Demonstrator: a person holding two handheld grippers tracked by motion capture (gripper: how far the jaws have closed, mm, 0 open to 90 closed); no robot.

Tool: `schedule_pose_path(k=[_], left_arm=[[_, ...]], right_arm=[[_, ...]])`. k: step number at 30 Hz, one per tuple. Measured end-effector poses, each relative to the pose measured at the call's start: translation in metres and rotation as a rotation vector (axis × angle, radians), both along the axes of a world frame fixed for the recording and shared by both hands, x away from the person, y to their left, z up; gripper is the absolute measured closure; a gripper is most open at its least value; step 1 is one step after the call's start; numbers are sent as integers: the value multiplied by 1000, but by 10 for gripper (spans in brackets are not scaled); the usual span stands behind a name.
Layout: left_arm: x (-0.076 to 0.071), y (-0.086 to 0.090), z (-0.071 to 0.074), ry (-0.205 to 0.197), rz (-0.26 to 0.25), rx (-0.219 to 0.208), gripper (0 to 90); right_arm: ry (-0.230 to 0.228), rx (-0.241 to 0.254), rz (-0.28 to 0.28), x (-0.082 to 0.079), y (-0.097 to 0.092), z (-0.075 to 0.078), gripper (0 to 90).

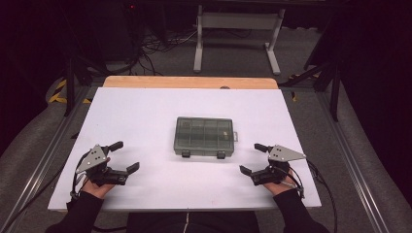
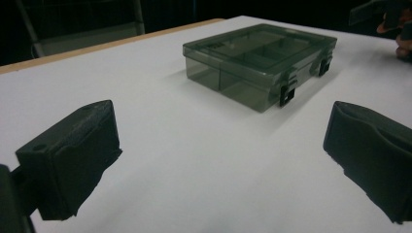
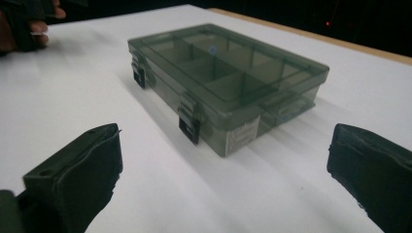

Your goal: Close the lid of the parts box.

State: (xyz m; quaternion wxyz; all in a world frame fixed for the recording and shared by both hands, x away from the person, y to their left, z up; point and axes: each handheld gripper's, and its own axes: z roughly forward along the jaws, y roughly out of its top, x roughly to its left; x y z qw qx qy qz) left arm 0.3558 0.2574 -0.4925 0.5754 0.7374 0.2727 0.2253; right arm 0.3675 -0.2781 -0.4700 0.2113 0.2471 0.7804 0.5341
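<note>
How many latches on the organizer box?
2, both black, on the organizer box side facing the person: left latch near the left corner, right latch near the right corner. Both look closed. Other sides show none, though the far side is hard to see.

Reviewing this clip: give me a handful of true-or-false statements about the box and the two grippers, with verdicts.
1. The organiser box has its lid shut. True.
2. The left gripper is clamped on the box. False: its jaws stand wide open, apart from the box.
3. Two dark latches sit on the box's side facing the person. True.
4. The right gripper holds a screw. False: it is open and holds nothing.
5. The box lies on the bare wooden strip. False: it lies on the white table surface.
</note>
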Motion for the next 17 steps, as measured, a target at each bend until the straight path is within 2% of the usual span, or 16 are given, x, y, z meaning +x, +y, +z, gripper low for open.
schedule_pose_path(k=[3, 10, 17], left_arm=[[1, 1, 0, 6, -4, -16, 5], [4, 7, 0, 48, 1, -69, 5], [4, 7, 0, 58, 2, -74, 5]], right_arm=[[-7, 17, -8, -1, 1, 0, 2], [-3, 6, -12, 0, 2, -1, 1], [-15, 9, -20, 0, 1, 0, 1]])
